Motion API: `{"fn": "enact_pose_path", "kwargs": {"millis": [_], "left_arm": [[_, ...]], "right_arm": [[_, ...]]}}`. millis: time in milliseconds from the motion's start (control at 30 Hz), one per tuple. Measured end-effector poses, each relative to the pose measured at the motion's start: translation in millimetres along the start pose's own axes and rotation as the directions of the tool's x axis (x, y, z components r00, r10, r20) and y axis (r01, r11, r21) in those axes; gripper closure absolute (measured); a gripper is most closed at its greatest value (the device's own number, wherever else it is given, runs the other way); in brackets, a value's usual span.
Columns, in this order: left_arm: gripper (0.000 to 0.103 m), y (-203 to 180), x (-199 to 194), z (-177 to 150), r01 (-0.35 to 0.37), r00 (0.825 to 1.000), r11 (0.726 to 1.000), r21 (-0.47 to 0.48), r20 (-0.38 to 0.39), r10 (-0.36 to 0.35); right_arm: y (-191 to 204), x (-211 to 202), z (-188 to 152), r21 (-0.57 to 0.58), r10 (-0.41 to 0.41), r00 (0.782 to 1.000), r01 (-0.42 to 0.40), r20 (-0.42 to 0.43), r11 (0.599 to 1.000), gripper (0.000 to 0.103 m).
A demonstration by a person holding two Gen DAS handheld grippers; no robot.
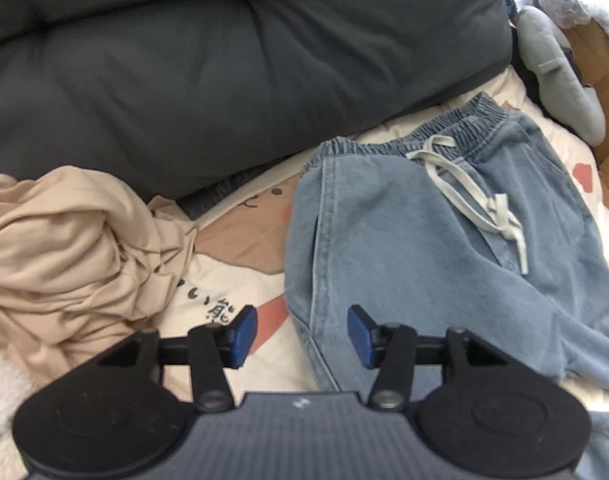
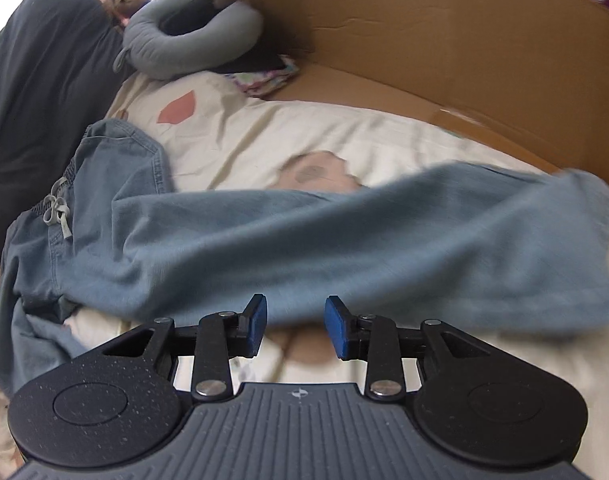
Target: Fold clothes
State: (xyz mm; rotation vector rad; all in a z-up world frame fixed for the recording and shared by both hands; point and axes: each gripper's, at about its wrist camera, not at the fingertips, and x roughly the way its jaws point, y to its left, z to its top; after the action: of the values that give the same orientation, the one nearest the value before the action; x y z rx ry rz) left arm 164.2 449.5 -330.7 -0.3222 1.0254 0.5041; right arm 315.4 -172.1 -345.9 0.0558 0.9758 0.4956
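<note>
Cream printed bedsheet (image 2: 288, 136) serves as the folding surface. Light-blue denim drawstring trousers (image 1: 404, 240) lie spread on it, waistband toward dark grey pillow (image 1: 224, 80), one leg stretched sideways, likely laid out for folding. Crumpled beige garment (image 1: 64, 248) beside. Left gripper (image 1: 302, 334) wide, empty, over trouser side seam; right gripper (image 2: 295, 326) wide, empty, at leg's near edge.

Light blue denim drawstring trousers (image 1: 404, 232) lay spread on a cream cartoon-print bedsheet (image 2: 264, 136). A crumpled beige cotton garment (image 1: 64, 252) sat to their left, a dark grey padded cushion (image 1: 224, 72) behind both.
</note>
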Motion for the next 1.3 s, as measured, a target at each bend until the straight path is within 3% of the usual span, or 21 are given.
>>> {"fn": "enact_pose_path", "kwargs": {"millis": [233,667,833,933,1300], "left_arm": [[0.049,19,18,15,-0.016,1.0,0.997,-0.078,-0.008,0.015],[0.052,58,28,32,-0.002,0.995,0.968,-0.252,0.097,0.027],[0.054,65,25,36,0.024,0.99,0.942,-0.334,0.138,0.024],[0.054,64,30,39,0.03,0.987,0.946,-0.323,0.157,0.022],[0.054,51,65,34,0.114,0.987,0.921,-0.372,0.151,-0.061]], "right_arm": [[37,61,62,-0.077,0.084,0.996,-0.083,0.004,0.994,0.064],[129,150,186,-0.241,0.165,0.986,-0.159,0.005,0.957,0.064],[171,166,211,-0.307,0.188,0.982,-0.179,-0.001,0.935,0.064],[194,174,221,-0.334,0.195,0.981,-0.187,-0.01,0.924,0.064],[271,207,238,-0.453,0.216,0.976,-0.21,-0.038,0.866,0.064]]}}
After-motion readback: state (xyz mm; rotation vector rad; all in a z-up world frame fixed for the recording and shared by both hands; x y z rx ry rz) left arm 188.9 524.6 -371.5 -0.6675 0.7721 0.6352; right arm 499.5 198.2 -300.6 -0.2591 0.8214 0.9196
